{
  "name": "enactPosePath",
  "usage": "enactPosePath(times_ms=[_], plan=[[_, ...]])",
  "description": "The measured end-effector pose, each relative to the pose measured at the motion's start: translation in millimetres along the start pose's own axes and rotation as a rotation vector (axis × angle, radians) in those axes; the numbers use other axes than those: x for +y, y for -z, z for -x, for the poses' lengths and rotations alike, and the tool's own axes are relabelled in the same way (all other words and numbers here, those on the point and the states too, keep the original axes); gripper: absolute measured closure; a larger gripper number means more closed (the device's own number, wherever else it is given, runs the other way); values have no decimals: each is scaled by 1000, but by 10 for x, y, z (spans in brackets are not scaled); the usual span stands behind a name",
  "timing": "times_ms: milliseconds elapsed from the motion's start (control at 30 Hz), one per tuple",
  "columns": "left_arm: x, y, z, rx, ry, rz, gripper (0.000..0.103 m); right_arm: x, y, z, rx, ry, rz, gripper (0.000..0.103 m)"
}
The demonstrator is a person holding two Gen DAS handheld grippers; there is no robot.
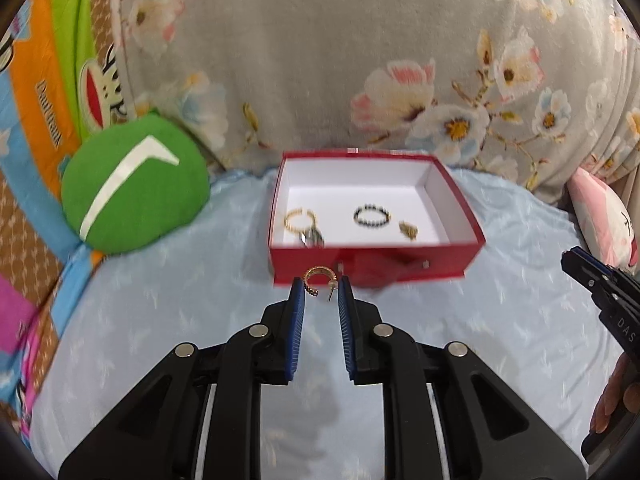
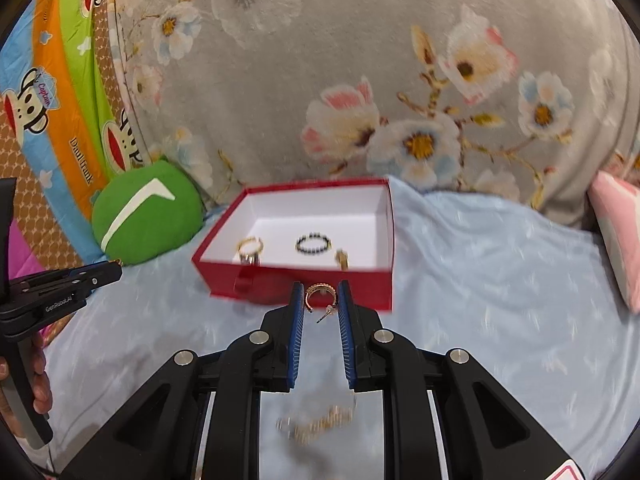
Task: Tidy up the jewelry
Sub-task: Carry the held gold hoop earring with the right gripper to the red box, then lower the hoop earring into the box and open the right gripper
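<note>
A red box (image 1: 372,268) with a white inside stands open on the blue sheet. In it lie a gold ring (image 1: 300,219), a black bead ring (image 1: 371,216) and a small gold piece (image 1: 409,230). My left gripper (image 1: 321,284) hangs just in front of the box, shut on a gold hoop earring (image 1: 318,269) with dark stones. My right gripper (image 2: 320,292) is also before the box (image 2: 360,288), shut on a matching gold hoop earring (image 2: 320,287). Each gripper shows at the edge of the other's view: the right gripper (image 1: 600,284) and the left gripper (image 2: 80,280).
A green round cushion (image 1: 136,184) lies left of the box, and a grey floral pillow (image 1: 320,60) rises behind it. A pink pillow (image 1: 600,216) sits at the right. A blurred gold chain (image 2: 320,424) lies on the sheet under my right gripper.
</note>
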State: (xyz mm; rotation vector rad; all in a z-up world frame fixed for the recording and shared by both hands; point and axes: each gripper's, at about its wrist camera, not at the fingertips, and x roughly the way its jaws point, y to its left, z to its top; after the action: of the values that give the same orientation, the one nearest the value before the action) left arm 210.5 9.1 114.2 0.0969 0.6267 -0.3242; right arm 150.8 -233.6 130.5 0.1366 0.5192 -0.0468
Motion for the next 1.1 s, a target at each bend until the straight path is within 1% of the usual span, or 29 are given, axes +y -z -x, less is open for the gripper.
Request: enactPosePath(times_ms=[100, 200, 333, 400, 467, 533, 633, 833, 900, 967, 1000, 1067, 1100], plan=[[-34, -353, -230, -25, 8, -17, 86, 1, -283, -302, -15, -9, 11, 87], [-74, -634, -485, -55, 11, -27, 86, -38, -525, -637, -15, -11, 4, 87], [-129, -940, -918, -65, -45, -61, 86, -83, -803, -1201, 8, -8, 11, 87], [-115, -1067, -1156, -50, -56, -56, 86, -95, -889, -1476, 24, 6, 20, 87], [-71, -1184, -1445, -9, -37, -30, 86, -135, -943, -1743, 47, 9, 12, 87], [-43, -1269, -1711, 20, -34, -9, 86, -191, -985, -2006, 72, 9, -6, 87], [-16, -1342, -2061, 52, -35, 15, 86, -299, -1021, -2346, 105, 10, -33, 87], [-90, -1405, -2657, 109, -64, 13, 86, -414, -998, -2859, 167, 18, -71, 87], [-134, -1369, -2831, 128, -68, 18, 86, -434, -948, -2968, 182, 22, -77, 87], [-166, -1332, -2950, 127, -78, 13, 86, -439, -884, -3068, 197, 40, -66, 87], [-186, -1309, -3022, 130, -88, 9, 86, -426, -885, -3081, 199, 53, -55, 87], [-182, -1286, -3133, 139, -86, 17, 86, -402, -904, -3067, 170, 50, -38, 87], [-180, -1267, -3179, 141, -92, 20, 86, -398, -890, -3097, 178, 64, -29, 87]])
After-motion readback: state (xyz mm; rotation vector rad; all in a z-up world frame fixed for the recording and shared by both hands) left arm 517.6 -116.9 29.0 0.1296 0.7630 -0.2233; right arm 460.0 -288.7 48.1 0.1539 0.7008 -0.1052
